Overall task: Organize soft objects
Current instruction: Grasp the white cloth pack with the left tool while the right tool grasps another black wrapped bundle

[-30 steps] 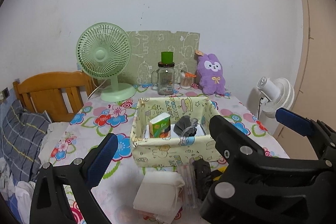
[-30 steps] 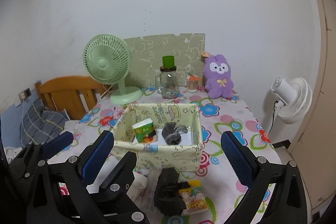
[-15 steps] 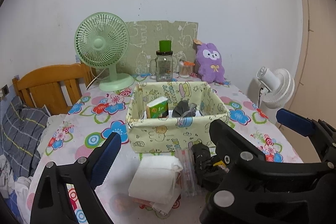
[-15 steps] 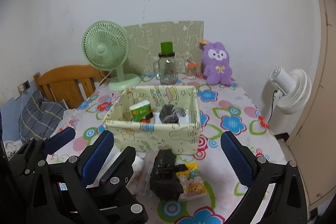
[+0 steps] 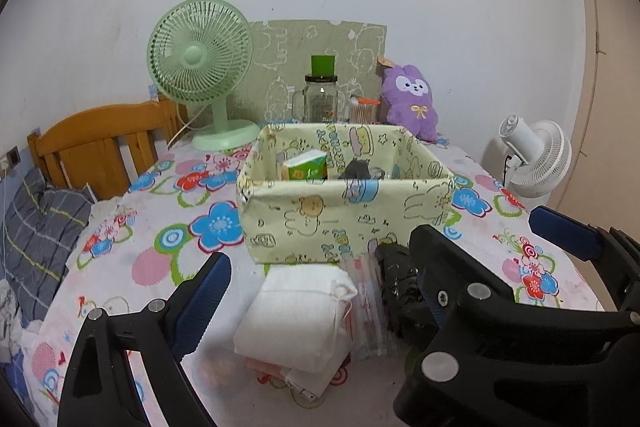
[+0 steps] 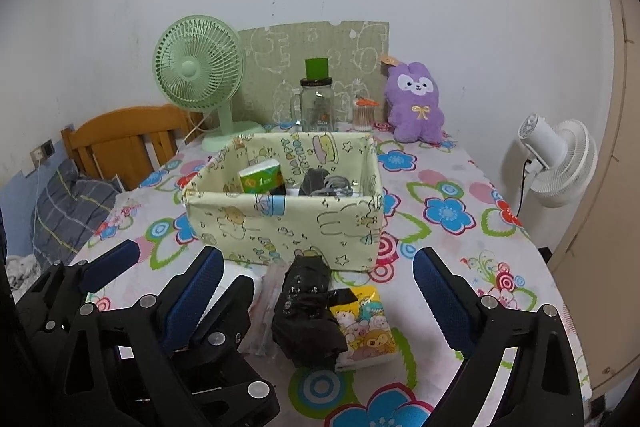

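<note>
Soft things sit in a little heap on the desk [image 6: 452,187] just in front of the cartoon-print fabric box [image 6: 288,223], the landmark here: a folded white cloth [image 5: 296,319] to the left, a clear plastic sleeve [image 5: 366,307] beside it, then a crumpled black bundle [image 6: 306,311] touching a cartoon tissue pack [image 6: 366,323] on its right. Inside the box, a green tissue pack [image 6: 260,179] stands at the left and a dark grey bundle [image 6: 320,183] lies near the middle. The left gripper [image 5: 320,291] hovers over the white cloth, jaws spread wide on either side of it, pads clear of the fabric. The right gripper [image 6: 316,283] hangs over the black bundle, its jaws wide but closing, the bundle between them and untouched. Behind the box, at the wall, stand a green desk fan [image 6: 200,75], a glass jar with a green cap [image 6: 318,103], a small container with an orange lid [image 6: 365,113] and a purple plush bunny [image 6: 416,103]. Off to the box's right, past the desk edge, a white fan [image 6: 556,155]; to its left, a wooden headboard [image 6: 128,135]
</note>
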